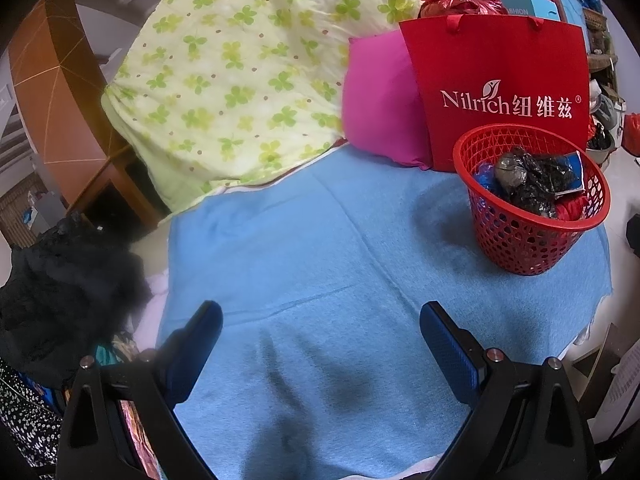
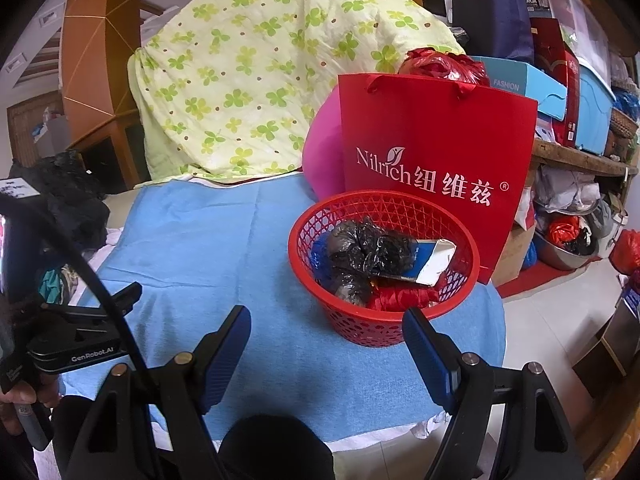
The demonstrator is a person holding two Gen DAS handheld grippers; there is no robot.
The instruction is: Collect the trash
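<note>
A red mesh basket [image 1: 520, 248] [image 2: 352, 320] stands on the blue towel [image 1: 320, 248] [image 2: 208, 248]. It holds crumpled black plastic bags [image 1: 528, 180] [image 2: 368, 248], a blue and white carton [image 2: 432, 260], red plastic [image 2: 396, 296] and a blue bag [image 1: 486, 180]. My left gripper [image 1: 320, 320] is open and empty over the bare towel, left of the basket. My right gripper [image 2: 326, 324] is open and empty just in front of the basket. The left gripper's body [image 2: 80, 332] shows at the left of the right wrist view.
A red Nilrich paper bag [image 1: 500, 92] [image 2: 432, 152] stands behind the basket, beside a pink cushion [image 1: 380, 108] [image 2: 324, 160]. A green clover quilt [image 1: 240, 72] [image 2: 260, 72] is piled behind. Black clothing [image 1: 60, 292] lies left. Cluttered shelves [image 2: 580, 120] stand right.
</note>
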